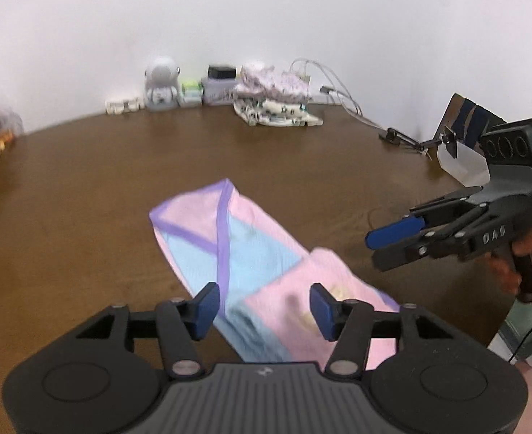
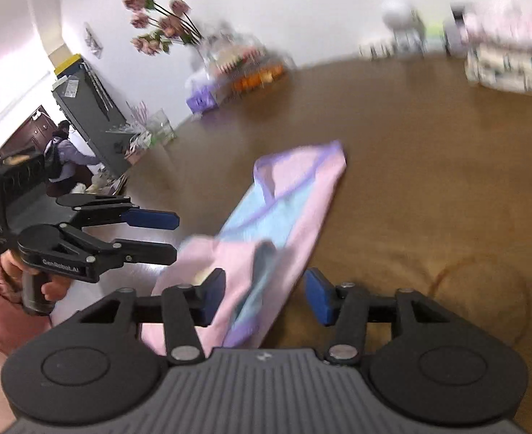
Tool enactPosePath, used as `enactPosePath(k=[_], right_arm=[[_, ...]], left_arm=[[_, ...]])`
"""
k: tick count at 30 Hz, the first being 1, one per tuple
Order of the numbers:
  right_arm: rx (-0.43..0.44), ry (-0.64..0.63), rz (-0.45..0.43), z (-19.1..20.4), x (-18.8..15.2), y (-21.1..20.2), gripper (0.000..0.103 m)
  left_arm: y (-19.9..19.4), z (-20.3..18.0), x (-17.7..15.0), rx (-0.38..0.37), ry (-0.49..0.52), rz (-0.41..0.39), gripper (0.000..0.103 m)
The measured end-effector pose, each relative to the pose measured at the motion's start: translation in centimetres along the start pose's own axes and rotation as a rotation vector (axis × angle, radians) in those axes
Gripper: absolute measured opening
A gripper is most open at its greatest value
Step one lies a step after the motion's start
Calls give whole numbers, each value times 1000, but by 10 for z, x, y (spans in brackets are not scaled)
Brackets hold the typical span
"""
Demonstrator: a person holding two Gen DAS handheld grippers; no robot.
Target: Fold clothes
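The pink-and-blue, purple-trimmed cloth garment (image 1: 251,260) on the brown wooden table (image 1: 85,188) looks light and limp, best pinched at its trimmed edge; both grippers' jaws stand part-open, empty.

Far clutter (image 2: 501,58) in right wrist view smeared — garment's (image 1: 266,325) near end behind jaws.

Left gripper (image 1: 264,305): black linkage, blue pads, silver screws, ribbed grey body.
Right gripper (image 2: 264,294): same build; "DAS" lettering, green light, black cable.
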State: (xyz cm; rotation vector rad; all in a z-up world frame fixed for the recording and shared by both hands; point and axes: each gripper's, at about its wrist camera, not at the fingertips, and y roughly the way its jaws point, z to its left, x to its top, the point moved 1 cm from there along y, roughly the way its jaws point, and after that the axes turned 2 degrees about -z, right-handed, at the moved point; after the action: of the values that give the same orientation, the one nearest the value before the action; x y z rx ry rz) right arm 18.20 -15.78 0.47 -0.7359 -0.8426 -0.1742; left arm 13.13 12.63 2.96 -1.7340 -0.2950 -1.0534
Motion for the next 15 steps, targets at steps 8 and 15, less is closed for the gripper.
enactPosePath(k=[8, 15], right_arm=[[-138, -255, -10, 51, -9, 36, 25], [-151, -192, 22, 35, -25, 48, 22]], left_arm=[[27, -4, -15, 42, 17, 42, 13], [36, -6, -28, 65, 37, 15, 13]])
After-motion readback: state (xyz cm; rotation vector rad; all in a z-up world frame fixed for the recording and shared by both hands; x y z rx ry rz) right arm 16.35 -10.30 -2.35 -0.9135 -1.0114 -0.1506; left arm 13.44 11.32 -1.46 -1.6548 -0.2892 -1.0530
